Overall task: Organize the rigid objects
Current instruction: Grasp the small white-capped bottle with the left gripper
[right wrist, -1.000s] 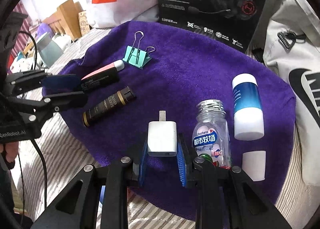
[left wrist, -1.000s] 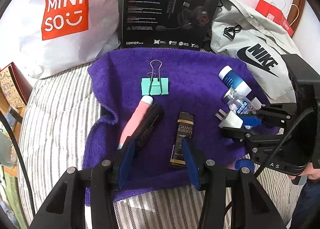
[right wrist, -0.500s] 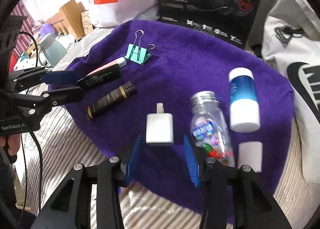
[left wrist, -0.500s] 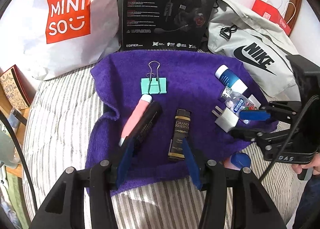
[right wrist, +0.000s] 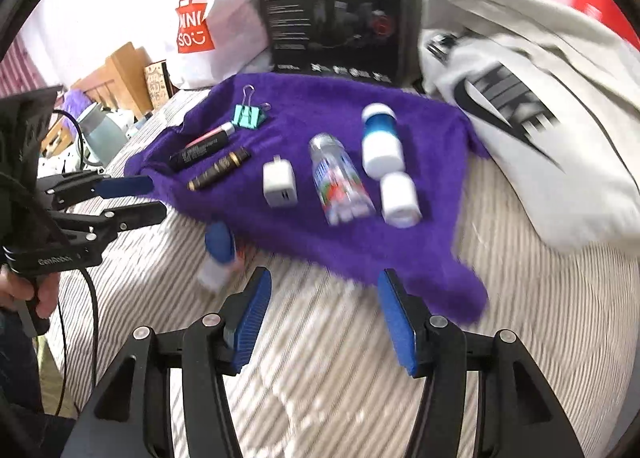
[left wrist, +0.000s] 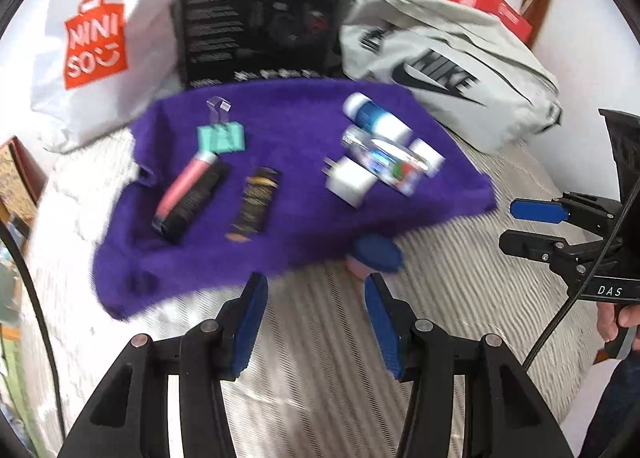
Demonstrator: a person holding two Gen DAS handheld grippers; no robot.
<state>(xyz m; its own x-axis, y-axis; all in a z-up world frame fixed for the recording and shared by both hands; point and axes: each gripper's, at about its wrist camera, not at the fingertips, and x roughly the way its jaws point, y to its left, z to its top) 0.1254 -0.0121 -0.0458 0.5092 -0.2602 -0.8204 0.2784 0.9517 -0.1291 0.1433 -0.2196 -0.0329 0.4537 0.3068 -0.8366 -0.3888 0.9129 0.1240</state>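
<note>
Right wrist view, nearest: the right gripper [right wrist: 322, 316] is seen with its blue pads spread wide and nothing between them, above striped bedding [right wrist: 328, 370].
Left wrist view, nearest: the left gripper [left wrist: 314, 318] is likewise released and empty, above the same bedding.
Off the towel: a blue-capped tube [right wrist: 219, 252] is found lying on the stripes just beside the near edge of the purple towel [right wrist: 360, 254]; it is judged the one item not yet set in the row.
Row on the towel, nearer part: a white charger [right wrist: 279, 183], a clear bottle [right wrist: 340, 180] and a small white cap [right wrist: 400, 194] are laid side by side.
Row, farther part: a dark gold-lettered tube [right wrist: 219, 169], a black and pink stick [right wrist: 202, 145], a teal binder clip [right wrist: 249, 115] and a blue and white bottle [right wrist: 381, 138] are seen.
Handling: all items are judged light and stiff. The bottles are round and smooth, so rolling and slipping are expected; a hold across the middle of the body is advised. The charger is best taken on its flat sides, away from the prongs.
Clip: a hold on the teal body, not the wire loops, is advised.
Behind: a black headset box [right wrist: 334, 6] and a grey Nike bag [right wrist: 520, 98] are stood against the wall.
</note>
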